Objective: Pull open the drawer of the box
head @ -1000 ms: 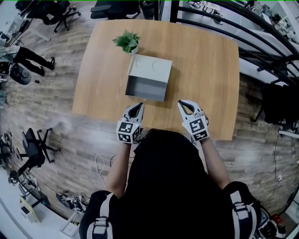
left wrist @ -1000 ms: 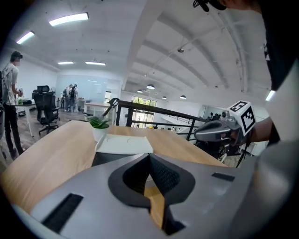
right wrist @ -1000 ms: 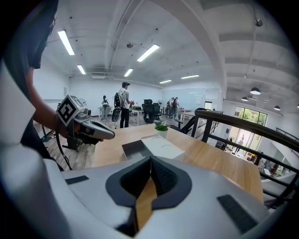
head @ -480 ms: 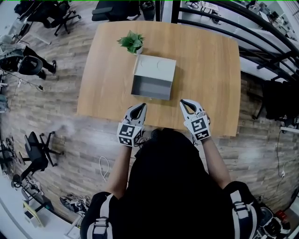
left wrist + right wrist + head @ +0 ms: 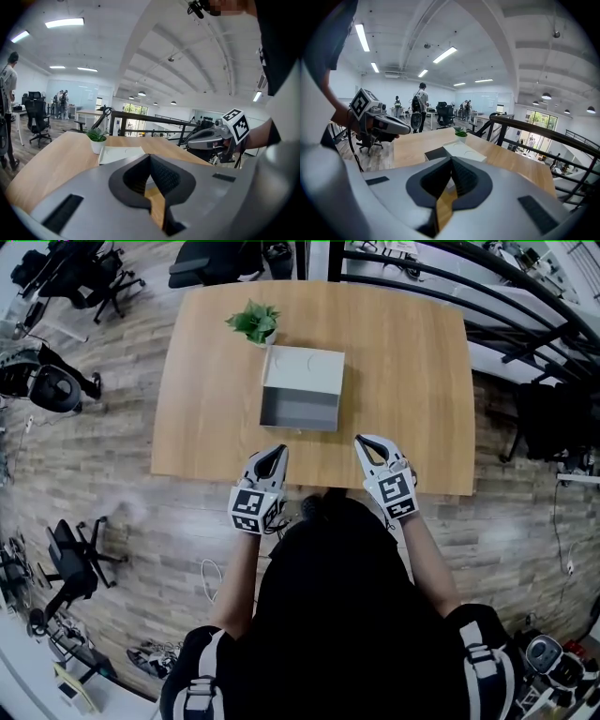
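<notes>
Both grippers hang over the near edge of the table [image 5: 187, 451], jaws pressed together on nothing: the left gripper [image 5: 277, 454] and the right gripper [image 5: 362, 442]. Ahead and between them, apart from both, the white box [image 5: 305, 371] sits mid-table. Its grey drawer [image 5: 298, 412] faces the person and seems already drawn out. Bare wood lies open on every side. A potted plant [image 5: 254, 322] stands just beside the box's far left corner.

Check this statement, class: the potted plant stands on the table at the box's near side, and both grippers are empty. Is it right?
No. The head view shows the potted plant at the box's far side, away from the person. It does stand on the table, and the left gripper and right gripper are empty.
</notes>
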A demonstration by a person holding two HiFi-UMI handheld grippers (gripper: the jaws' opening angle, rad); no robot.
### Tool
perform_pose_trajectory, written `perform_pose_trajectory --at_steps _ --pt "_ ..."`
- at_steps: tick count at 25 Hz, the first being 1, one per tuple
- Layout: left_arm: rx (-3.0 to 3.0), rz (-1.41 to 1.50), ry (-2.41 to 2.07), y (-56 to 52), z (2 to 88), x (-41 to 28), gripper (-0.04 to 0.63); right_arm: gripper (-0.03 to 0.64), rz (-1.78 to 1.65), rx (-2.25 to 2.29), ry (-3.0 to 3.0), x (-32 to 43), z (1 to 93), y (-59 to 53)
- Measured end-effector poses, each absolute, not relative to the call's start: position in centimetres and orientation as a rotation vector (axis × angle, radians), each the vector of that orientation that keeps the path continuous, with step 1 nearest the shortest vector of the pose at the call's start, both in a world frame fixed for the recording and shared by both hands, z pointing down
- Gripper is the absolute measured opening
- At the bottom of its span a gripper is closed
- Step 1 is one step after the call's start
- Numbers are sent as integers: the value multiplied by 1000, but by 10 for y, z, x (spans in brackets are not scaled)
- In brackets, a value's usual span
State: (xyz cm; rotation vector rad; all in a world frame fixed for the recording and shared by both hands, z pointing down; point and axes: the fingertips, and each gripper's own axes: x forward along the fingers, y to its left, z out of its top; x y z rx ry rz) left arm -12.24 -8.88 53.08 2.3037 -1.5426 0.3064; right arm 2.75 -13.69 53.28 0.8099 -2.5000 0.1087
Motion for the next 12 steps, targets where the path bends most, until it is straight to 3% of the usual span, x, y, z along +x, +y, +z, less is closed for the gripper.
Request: perform_pose_trajectory --at_steps 12 --pt "2342 273 -1519 -60 522 -134 23 25 95 894 -2478 25 529 -107"
